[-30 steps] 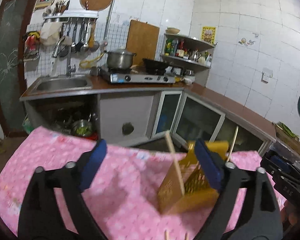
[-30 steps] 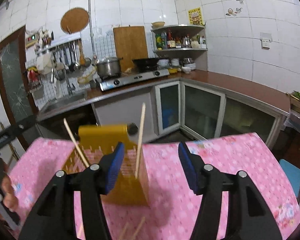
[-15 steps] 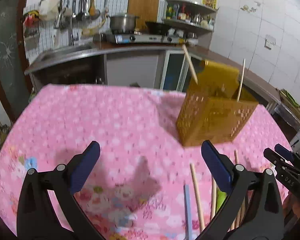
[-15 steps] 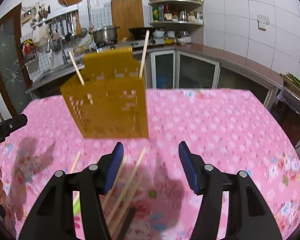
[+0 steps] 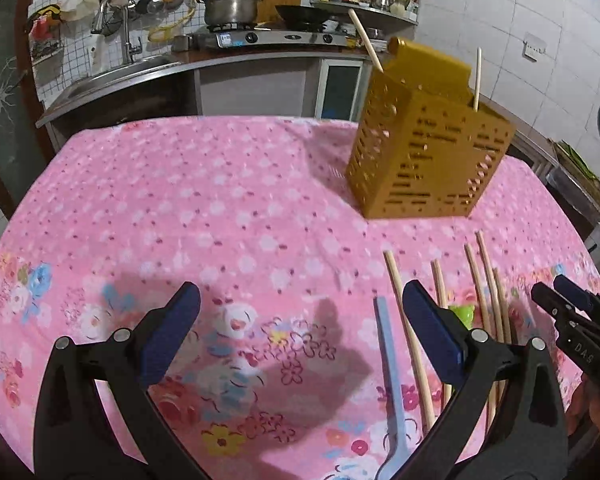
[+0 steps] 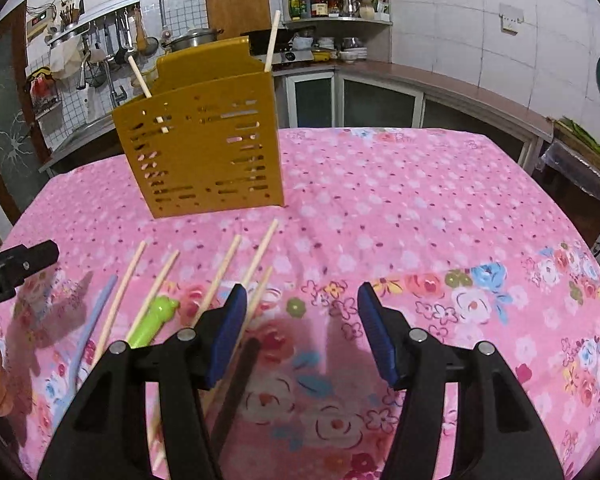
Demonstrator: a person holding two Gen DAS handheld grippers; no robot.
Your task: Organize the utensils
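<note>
A yellow perforated utensil holder (image 5: 424, 152) stands upright on the pink floral tablecloth, with two wooden chopsticks (image 5: 366, 40) sticking out; it also shows in the right wrist view (image 6: 204, 140). In front of it lie several loose wooden chopsticks (image 6: 224, 272) (image 5: 406, 320), a light-blue utensil (image 5: 390, 364) (image 6: 88, 328), a green utensil (image 6: 156, 320) (image 5: 462, 314) and a dark one (image 6: 236, 384). My left gripper (image 5: 300, 328) is open and empty above the cloth, left of the loose utensils. My right gripper (image 6: 302, 328) is open and empty, just right of them.
The table (image 5: 180, 200) is covered by the pink cloth. Behind it run a kitchen counter with a sink (image 5: 140, 68), a stove with a pot (image 5: 232, 8) and a corner shelf (image 6: 336, 4). The right gripper's tip (image 5: 572, 320) shows at the left view's right edge.
Both grippers have pulled back and tilted down from the holder. The loose utensils in front of the holder have come into view. Both stay open.
</note>
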